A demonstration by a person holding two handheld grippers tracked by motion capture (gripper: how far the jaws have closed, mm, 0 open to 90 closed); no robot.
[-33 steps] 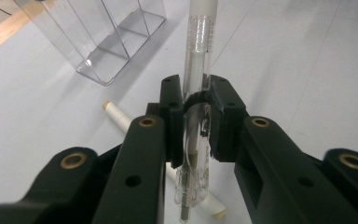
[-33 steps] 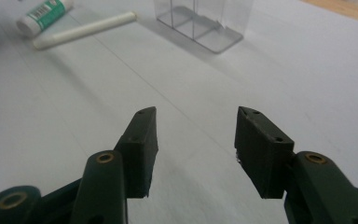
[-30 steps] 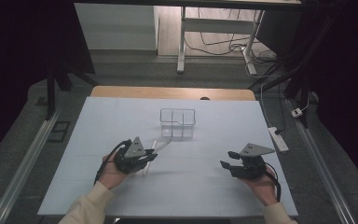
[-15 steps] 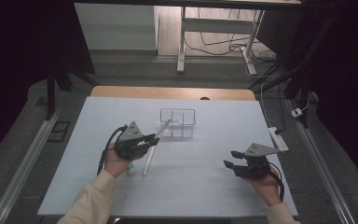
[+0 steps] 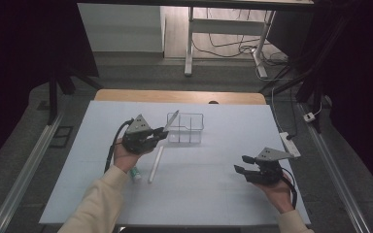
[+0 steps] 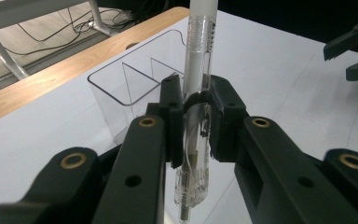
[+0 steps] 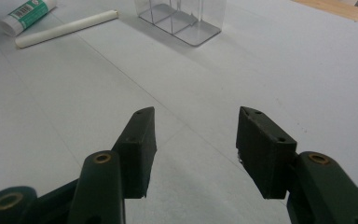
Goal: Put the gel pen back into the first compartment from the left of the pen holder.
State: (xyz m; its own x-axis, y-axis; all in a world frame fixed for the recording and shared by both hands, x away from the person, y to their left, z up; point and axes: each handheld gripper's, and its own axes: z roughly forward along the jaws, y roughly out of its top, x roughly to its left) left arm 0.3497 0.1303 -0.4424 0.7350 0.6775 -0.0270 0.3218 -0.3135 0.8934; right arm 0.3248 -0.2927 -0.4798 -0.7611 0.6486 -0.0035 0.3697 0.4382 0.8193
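My left gripper (image 5: 158,135) is shut on a clear-barrelled pen (image 5: 171,120) with a white upper part, held off the table and slanting toward the clear divided box (image 5: 186,128). In the left gripper view the pen (image 6: 197,70) stands upright between the pads, with the box (image 6: 129,88) just behind it. My right gripper (image 5: 241,164) hovers low over the white table at the right. Its jaws are open with nothing between them, as the right gripper view (image 7: 196,135) shows.
A white stick (image 5: 155,164) and a green-labelled glue stick (image 5: 135,174) lie on the table (image 5: 213,194) below my left hand. They also lie at the far left in the right gripper view, as the white stick (image 7: 67,29) and the glue stick (image 7: 27,14). A power strip (image 5: 291,143) lies at the right edge.
My left gripper has risen and moved away from the person toward the clear box, carrying the pen. The right gripper has stayed put.
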